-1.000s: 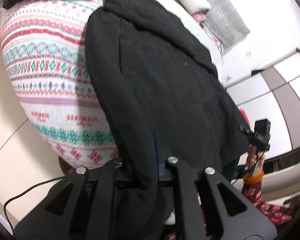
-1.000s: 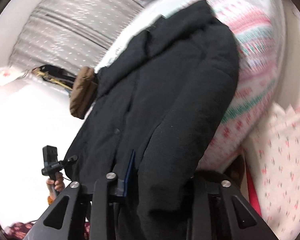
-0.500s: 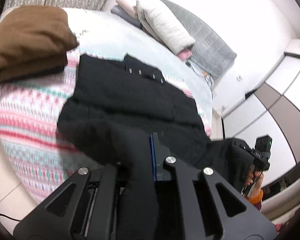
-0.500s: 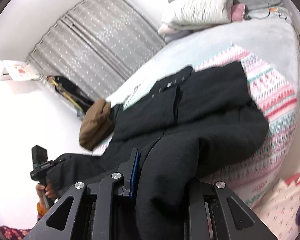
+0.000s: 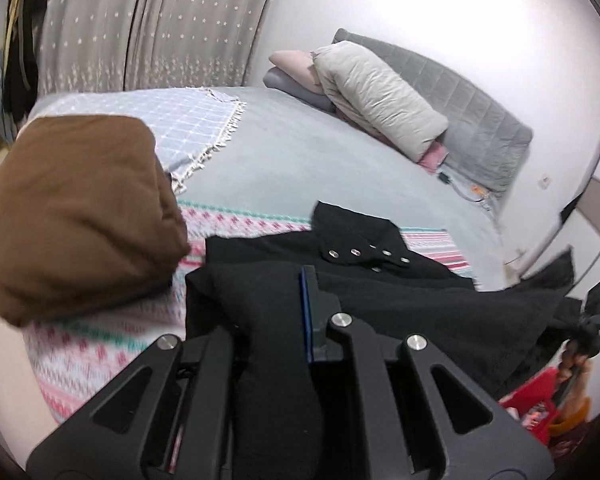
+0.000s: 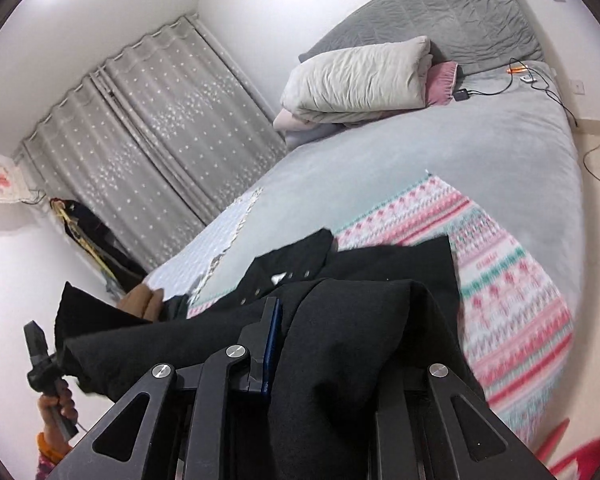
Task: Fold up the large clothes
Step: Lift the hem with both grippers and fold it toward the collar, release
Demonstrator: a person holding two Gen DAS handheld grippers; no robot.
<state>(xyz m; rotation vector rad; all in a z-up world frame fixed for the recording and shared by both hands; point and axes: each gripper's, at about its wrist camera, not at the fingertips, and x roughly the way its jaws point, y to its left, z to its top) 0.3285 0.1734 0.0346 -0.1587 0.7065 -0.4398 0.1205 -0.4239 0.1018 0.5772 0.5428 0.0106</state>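
A large black coat [image 5: 400, 288] lies with its snap-button collar [image 5: 360, 240] on the pink patterned blanket [image 5: 100, 344] at the bed's foot. My left gripper [image 5: 276, 304] is shut on a thick bunch of the coat's lower edge, held above the bed. My right gripper [image 6: 340, 320] is shut on another bunch of the coat [image 6: 340, 340], which drapes over its fingers. The collar [image 6: 292, 264] rests flat ahead of it. Each view shows the other gripper at its edge, holding black fabric.
A folded brown garment [image 5: 80, 208] sits on the bed left of the coat. Folded bedding and pillows [image 5: 372, 92] lie at the grey headboard [image 6: 440, 12]. Curtains [image 6: 160, 120] hang behind. A cable and charger [image 6: 500, 88] lie on the grey bedspread.
Both grippers have lifted the coat's lower edge and carried it forward toward the collar. The coat, earlier hanging over the bed's foot, now doubles over itself.
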